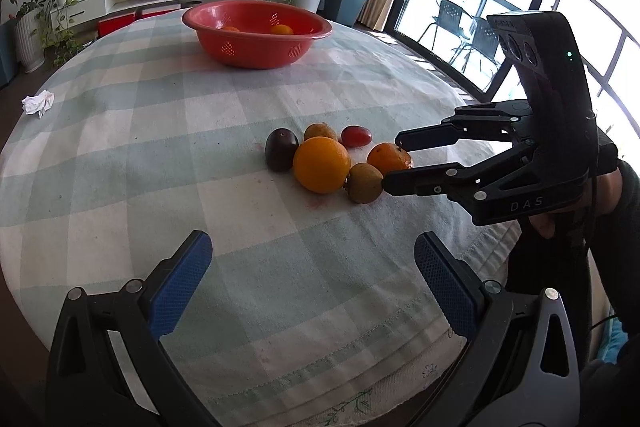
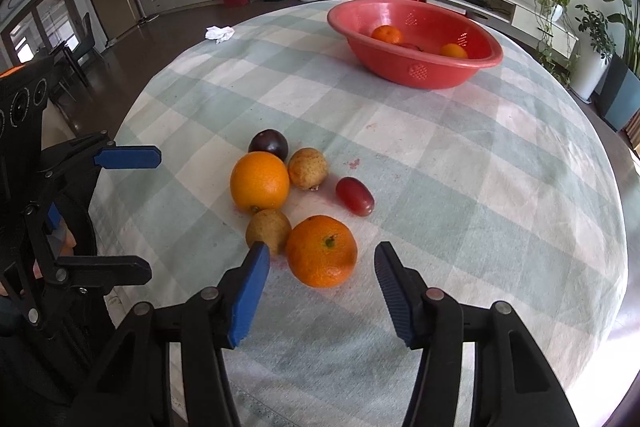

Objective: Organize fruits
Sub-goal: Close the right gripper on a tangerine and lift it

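Observation:
A cluster of fruit lies mid-table: a big orange [image 1: 322, 165] [image 2: 259, 181], a tangerine [image 1: 389, 158] [image 2: 321, 251], a dark plum [image 1: 281, 149] [image 2: 268, 144], two brownish kiwi-like fruits [image 1: 365, 183] [image 2: 268, 231] [image 2: 308, 168] and a red oval fruit [image 1: 356, 136] [image 2: 355, 196]. A red basket [image 1: 256, 49] [image 2: 416, 73] at the far side holds two tangerines [image 2: 386, 34] [image 2: 453, 51]. My right gripper [image 2: 320, 259] [image 1: 394, 159] is open, its fingers either side of the near tangerine, apart from it. My left gripper [image 1: 312, 251] [image 2: 132, 211] is open and empty, short of the cluster.
The round table has a checked cloth [image 1: 160, 147]. A crumpled white tissue [image 1: 38, 102] [image 2: 219, 33] lies near its far left edge. Potted plants, a TV unit and windows stand beyond the table.

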`<state>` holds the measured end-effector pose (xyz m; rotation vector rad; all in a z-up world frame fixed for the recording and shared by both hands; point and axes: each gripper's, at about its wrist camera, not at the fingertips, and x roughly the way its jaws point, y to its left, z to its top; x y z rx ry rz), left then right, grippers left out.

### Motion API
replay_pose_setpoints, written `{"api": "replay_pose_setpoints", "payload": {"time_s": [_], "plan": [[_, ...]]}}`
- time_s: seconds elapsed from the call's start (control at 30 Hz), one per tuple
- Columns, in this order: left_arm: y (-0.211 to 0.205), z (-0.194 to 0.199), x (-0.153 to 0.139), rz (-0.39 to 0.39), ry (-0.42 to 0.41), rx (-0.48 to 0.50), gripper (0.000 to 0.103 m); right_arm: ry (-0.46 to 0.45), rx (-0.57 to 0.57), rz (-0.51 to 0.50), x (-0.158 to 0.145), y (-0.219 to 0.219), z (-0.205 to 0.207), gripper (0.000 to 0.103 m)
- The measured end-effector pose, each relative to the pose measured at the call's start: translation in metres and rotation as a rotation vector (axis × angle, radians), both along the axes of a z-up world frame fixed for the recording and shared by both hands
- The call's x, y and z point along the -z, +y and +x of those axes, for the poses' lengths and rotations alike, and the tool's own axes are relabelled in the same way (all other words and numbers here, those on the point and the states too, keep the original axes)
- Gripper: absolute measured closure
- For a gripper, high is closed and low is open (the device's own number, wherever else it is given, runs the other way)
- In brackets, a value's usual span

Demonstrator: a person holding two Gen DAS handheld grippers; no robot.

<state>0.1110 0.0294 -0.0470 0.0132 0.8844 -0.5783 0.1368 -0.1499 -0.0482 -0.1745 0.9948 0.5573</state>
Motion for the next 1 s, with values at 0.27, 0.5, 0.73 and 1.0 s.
{"api": "replay_pose_setpoints", "payload": {"time_s": [0.27, 0.5, 0.73, 1.0], "plan": [[0.005, 0.004, 0.001, -0.009, 0.009, -0.008, 0.0, 0.03, -0.081, 0.052, -0.004, -0.008, 0.007, 0.05], [0.003, 0.005, 0.002, 0.003, 0.013, -0.001, 0.0, 0.056, -0.146, -0.024, 0.002, 0.001, 0.008, 0.05], [0.001, 0.016, -0.009, 0.015, -0.01, 0.006, 0.0, 0.065, -0.192, -0.051, 0.01, 0.008, 0.014, 0.057], [-0.007, 0.032, -0.012, 0.02, 0.002, 0.014, 0.001, 0.036, -0.167, -0.036, 0.003, 0.004, 0.007, 0.063]]}}
